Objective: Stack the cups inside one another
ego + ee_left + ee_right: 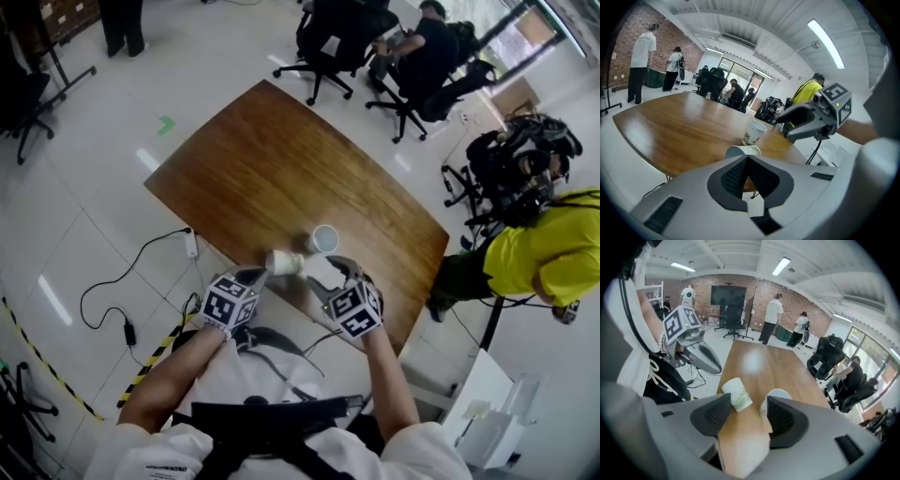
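1. Cups: two white paper cups with dark print sit near the lower edge of the brown worktop in the head view. They are not nested.
2. The upright cup stands mouth up. The tipped cup lies on its side just left of and below it in that frame. The two are close together, but I cannot tell whether they touch.
3. The left gripper is lower left of frame centre in the head view, and its tip is just beside the left end of the tipped cup. Contact cannot be confirmed.
4. In the left gripper view, its fingers are closed together, with the pads meeting at the tip and nothing between them. The tipped cup lies just past the tip, and the upright cup stands behind it.
5. The right gripper is lower right of frame centre in the head view, just below the upright cup.
6. In the right gripper view, its fingers are spread wide and hold nothing, with only bare worktop in the gap. The tipped cup shows just above the left finger and the rim of the upright cup just above the right finger. Neither cup is pressed by a pad.
7. Surroundings: a black cable lies on the pale floor at left, office chairs stand at the top, and a person in a yellow top is at the right edge.
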Demonstrator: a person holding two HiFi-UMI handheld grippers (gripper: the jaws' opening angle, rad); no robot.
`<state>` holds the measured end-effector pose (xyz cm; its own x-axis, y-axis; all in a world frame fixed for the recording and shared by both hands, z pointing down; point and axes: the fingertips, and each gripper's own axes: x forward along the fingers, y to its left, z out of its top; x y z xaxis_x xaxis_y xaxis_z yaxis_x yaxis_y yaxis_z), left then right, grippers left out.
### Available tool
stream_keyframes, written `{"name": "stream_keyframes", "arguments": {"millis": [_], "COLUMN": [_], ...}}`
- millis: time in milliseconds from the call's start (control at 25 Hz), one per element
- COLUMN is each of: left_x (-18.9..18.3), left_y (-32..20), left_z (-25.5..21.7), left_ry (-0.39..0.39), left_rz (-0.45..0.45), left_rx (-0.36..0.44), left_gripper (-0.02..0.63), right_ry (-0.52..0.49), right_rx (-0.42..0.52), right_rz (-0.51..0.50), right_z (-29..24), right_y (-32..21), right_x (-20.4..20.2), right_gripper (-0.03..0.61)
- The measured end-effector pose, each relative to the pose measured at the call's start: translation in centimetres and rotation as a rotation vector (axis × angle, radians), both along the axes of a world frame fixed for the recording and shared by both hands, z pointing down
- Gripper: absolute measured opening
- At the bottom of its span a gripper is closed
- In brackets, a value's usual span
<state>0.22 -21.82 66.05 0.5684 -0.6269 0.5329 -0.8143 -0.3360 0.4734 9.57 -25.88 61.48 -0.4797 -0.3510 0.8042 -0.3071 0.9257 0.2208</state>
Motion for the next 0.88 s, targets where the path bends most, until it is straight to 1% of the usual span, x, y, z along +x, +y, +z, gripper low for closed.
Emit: {"name": "stream_keyframes", "arguments": {"millis": [80, 160, 280, 400, 640, 760, 880], "left_x": [-0.2, -0.5, -1.1, -1.5, -2.6, -3.0, -3.6], "left_y": [0.4, 0.6, 0.7, 0.8, 1.6, 2.4, 3.5], "left_z": [0.2, 0.0, -0.6, -1.0, -1.6, -1.7, -2.1], "left_ry": [-0.003, -0.003, -0.006, -0.013, -0.019, -0.024, -0.026], "left_rz": [0.013, 0.013, 0.000, 0.007, 0.039, 0.052, 0.056], "left_rx": [-0.005, 0.001, 0.019, 0.032, 0.054, 0.049, 0.048], "left_gripper": [-0.005, -0.005, -0.005, -0.005, -0.006, -0.006, -0.005], "right_ry": [-0.002, -0.011, -0.061, -0.101, -0.131, -0.158, -0.170], "right_rx": [-0.037, -0.073, -0.096, -0.108, -0.099, -0.092, -0.065], "right_rz": [0.009, 0.042, 0.117, 0.177, 0.266, 0.320, 0.369], "right_z": [2.3, 3.7, 4.1, 4.4, 4.6, 4.1, 3.4], "right_y": [2.2, 3.7, 4.6, 5.4, 6.8, 7.1, 7.8], "right_x": [-0.1, -0.3, -0.5, -0.8, -1.3, -1.3, -1.5], "right_gripper": [0.273, 0.273, 0.273, 0.273, 0.273, 0.273, 0.273]}}
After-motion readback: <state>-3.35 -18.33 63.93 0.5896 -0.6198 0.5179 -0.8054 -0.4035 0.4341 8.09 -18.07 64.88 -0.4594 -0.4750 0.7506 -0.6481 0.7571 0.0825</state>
